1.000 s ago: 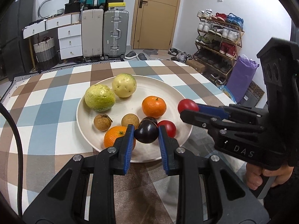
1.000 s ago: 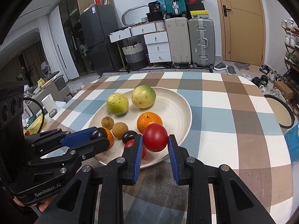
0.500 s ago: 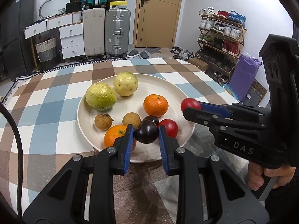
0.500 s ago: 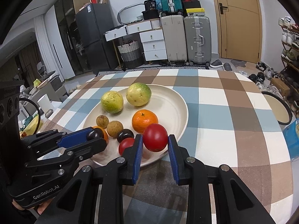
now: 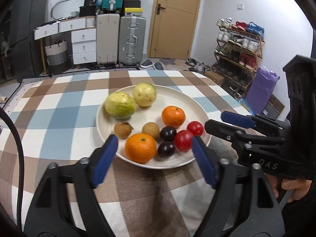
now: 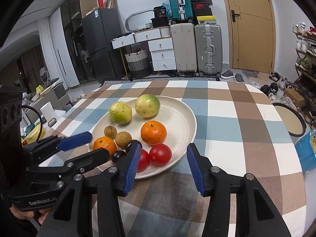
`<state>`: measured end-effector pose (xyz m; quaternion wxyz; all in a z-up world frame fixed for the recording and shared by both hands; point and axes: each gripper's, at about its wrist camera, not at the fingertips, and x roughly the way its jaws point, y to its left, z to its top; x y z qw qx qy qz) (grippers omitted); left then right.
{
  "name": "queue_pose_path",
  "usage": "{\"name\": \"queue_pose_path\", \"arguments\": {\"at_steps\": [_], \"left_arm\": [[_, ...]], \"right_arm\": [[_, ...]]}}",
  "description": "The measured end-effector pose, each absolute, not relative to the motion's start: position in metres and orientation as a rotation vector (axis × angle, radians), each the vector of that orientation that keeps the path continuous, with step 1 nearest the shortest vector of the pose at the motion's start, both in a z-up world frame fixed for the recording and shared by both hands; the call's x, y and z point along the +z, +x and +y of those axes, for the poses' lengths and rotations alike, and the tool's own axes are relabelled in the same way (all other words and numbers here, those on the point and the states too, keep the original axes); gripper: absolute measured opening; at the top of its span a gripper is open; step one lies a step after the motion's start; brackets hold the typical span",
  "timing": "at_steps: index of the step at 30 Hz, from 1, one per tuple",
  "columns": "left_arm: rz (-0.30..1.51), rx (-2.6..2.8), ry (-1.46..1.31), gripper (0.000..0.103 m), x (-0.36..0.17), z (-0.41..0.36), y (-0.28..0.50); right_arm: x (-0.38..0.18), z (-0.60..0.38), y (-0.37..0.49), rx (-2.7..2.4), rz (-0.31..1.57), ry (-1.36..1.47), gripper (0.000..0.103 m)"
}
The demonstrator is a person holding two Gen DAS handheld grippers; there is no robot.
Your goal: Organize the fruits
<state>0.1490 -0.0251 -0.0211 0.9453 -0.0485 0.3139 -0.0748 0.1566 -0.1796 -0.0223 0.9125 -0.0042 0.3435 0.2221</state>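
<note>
Fingers (image 5: 107, 158) of both your grippers gape wide, empty; all fruit sits on the plate (image 5: 197, 106) just ahead.

The room is evenly, softly lit from overhead, bright enough that colours read true. Faint soft shadows sit under the fruit on the plate (image 5: 199, 106). Fisheye bending curves the door (image 6: 250, 25) and the table (image 5: 59, 106) edges, and a black ring closes in at the corners. The left gripper (image 5: 154, 158) looks slightly smeared with motion blur; the background stays reasonably sharp
</note>
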Motion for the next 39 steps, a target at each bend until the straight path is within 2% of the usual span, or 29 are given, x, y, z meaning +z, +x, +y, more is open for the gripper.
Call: {"name": "queue_pose_path", "arguments": {"at_steps": [1,3,4,6,8,11,22,39], "left_arm": [[0.633,-0.146,-0.096,0.082,-0.02,-0.023,0.146],[0.625,-0.129,-0.085,0.083,-0.019,-0.018,0.14],[0.623,-0.121,-0.084,0.084,-0.018,-0.015,0.137],[0.619,-0.105,-0.096,0.092,-0.017,-0.007,0.13],[0.611,-0.092,-0.123,0.103,-0.017,0.002,0.124],[0.578,-0.069,-0.152,0.102,-0.014,0.014,0.113],[0.544,-0.031,-0.126,0.103,-0.008,0.017,0.096],[0.531,-0.048,-0.086,0.103,-0.005,0.007,0.094]], "right_arm": [[-0.022,-0.18,0.155,0.456,0.705,-0.012,0.058],[-0.02,-0.18,0.151,0.466,0.691,-0.009,0.074],[-0.019,-0.18,0.149,0.471,0.682,-0.006,0.077],[-0.018,-0.18,0.145,0.475,0.668,-0.003,0.088],[-0.018,-0.182,0.142,0.474,0.662,0.003,0.092],[-0.014,-0.188,0.136,0.486,0.63,0.031,0.103],[-0.005,-0.185,0.112,0.539,0.549,-0.023,0.103],[-0.005,-0.181,0.109,0.552,0.54,-0.042,0.103]]}}
